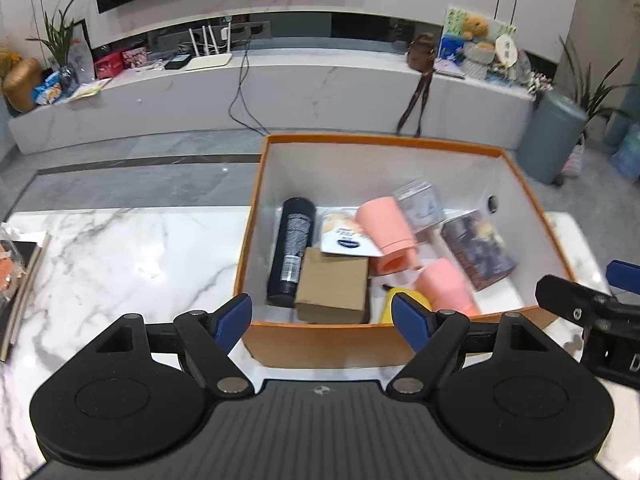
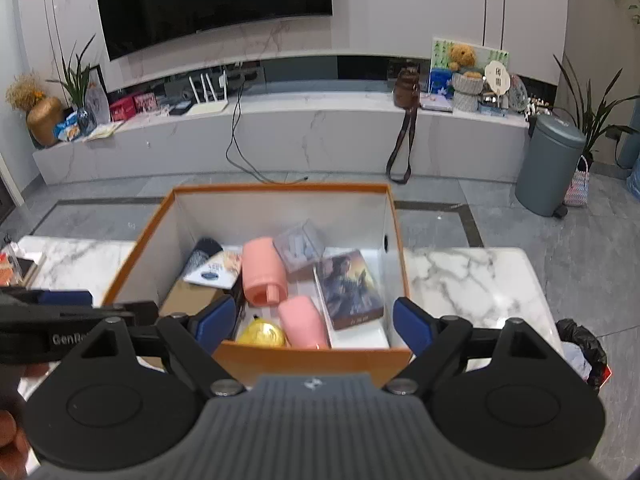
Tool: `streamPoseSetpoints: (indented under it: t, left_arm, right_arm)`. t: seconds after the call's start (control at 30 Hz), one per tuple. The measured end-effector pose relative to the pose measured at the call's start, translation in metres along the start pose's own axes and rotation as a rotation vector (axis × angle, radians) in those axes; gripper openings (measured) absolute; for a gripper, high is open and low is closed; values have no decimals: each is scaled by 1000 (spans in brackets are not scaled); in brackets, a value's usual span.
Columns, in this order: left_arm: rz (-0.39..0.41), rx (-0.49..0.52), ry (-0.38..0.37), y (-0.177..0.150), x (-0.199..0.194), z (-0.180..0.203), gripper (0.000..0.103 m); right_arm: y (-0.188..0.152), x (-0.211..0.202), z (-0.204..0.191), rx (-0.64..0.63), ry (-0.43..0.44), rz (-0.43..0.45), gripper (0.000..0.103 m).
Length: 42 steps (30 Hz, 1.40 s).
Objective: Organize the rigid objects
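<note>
An orange box with white inner walls (image 1: 384, 168) (image 2: 280, 208) stands on the marble table (image 1: 120, 248). In it lie a black bottle (image 1: 290, 250), a brown carton (image 1: 332, 284), two pink cylinders (image 1: 388, 236) (image 2: 262, 270), a yellow ball (image 2: 262, 334), a picture box (image 1: 476, 250) (image 2: 350, 288), a clear plastic case (image 2: 298, 246) and a white packet (image 1: 344, 236). My left gripper (image 1: 322, 318) is open and empty above the box's near wall. My right gripper (image 2: 314, 320) is open and empty over the near edge. Each gripper shows at the side of the other's view.
A stack of items (image 1: 16, 276) lies at the table's left edge. Beyond the table are a grey floor, a long white TV bench (image 1: 280, 92) with clutter, a hanging cable and a grey bin (image 2: 548, 164). A black bag (image 2: 580, 344) lies to the right.
</note>
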<state>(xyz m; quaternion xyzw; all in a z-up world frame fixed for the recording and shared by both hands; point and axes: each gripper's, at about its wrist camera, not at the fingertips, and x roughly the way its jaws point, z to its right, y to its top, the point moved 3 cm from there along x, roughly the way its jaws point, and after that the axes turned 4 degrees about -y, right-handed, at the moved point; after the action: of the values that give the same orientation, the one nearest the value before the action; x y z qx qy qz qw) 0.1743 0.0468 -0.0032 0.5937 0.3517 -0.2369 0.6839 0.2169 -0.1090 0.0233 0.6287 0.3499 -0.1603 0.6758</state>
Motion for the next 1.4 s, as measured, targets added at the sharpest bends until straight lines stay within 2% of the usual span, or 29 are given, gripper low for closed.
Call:
streamPoseSetpoints:
  t: [0.27,0.37,0.5,0.67,0.87,1.4]
  left_arm:
    - [23,-17,-17,-8,4,-5,93]
    - [29,-8,-5,-8,7,-5,99]
    - [15,-12,-1,-7,11,-5,100]
    - [15,11,21,-6,10,0,100]
    - [4,-2,0,-8,12,2,100]
    - [-3,2,3,-11,11,5,100]
  right_arm:
    - [-17,18,-5,-14,0,-30,88]
    - [-22,22,-7,-21,-8,-29,88]
    - [-26,26,-9,-19,-9,-28,89]
    - [-27,28,-12,-20,-13,-33,90]
    - [-26,26,-9,-21,-13,-32,91]
    - [-29,24,-11,-35,-25,-32,91]
